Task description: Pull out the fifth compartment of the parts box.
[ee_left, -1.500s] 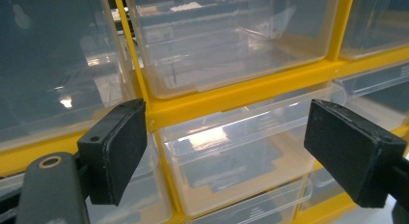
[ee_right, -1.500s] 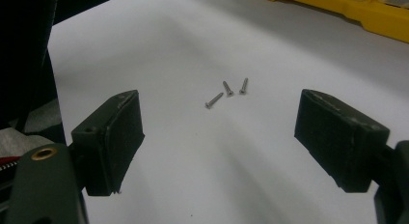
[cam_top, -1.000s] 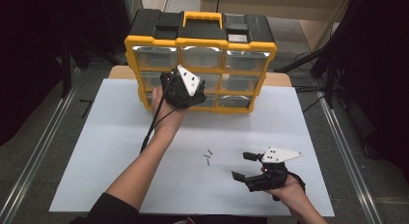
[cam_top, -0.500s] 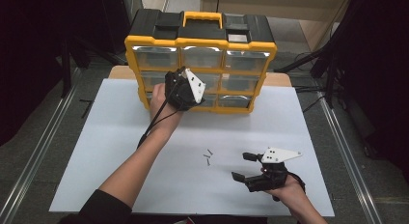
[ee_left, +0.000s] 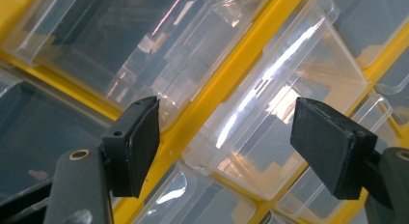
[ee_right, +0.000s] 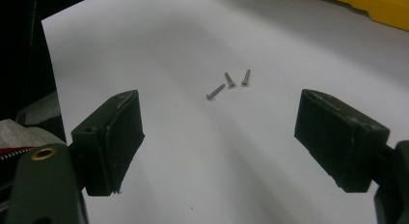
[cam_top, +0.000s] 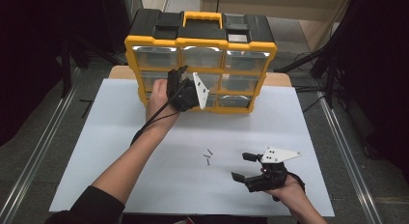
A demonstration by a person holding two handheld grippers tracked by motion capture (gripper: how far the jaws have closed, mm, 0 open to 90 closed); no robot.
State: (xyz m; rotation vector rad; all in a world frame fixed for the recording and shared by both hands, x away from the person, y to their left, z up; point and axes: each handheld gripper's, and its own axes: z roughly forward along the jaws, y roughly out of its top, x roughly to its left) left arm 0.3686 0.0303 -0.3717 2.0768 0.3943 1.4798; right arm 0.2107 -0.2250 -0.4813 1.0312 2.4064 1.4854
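Note:
A yellow and black drawer organizer [cam_top: 200,28] stands upright at the back of the table. My left gripper [cam_top: 174,79] is up against its middle row of clear drawers. Its jaws have just been closing and stand apart. In the left gripper view [ee_left: 224,137] a clear drawer front [ee_left: 270,137] and a yellow divider [ee_left: 212,108] lie between and behind the pads, and no pad visibly presses on them. Three small screws [cam_top: 208,157] lie on the white sheet. My right gripper [cam_top: 240,166] rests open just right of them, with the screws [ee_right: 227,84] ahead of its jaws [ee_right: 219,137].
A white sheet [cam_top: 120,137] covers the tabletop under both hands. Metal rails [cam_top: 43,151] run along the table's left and right sides. Dark stands and cables sit beyond the right edge.
My left gripper has rolled a little at the organizer's front, so its grey plate stands more upright. My right gripper and the screws have stayed put.

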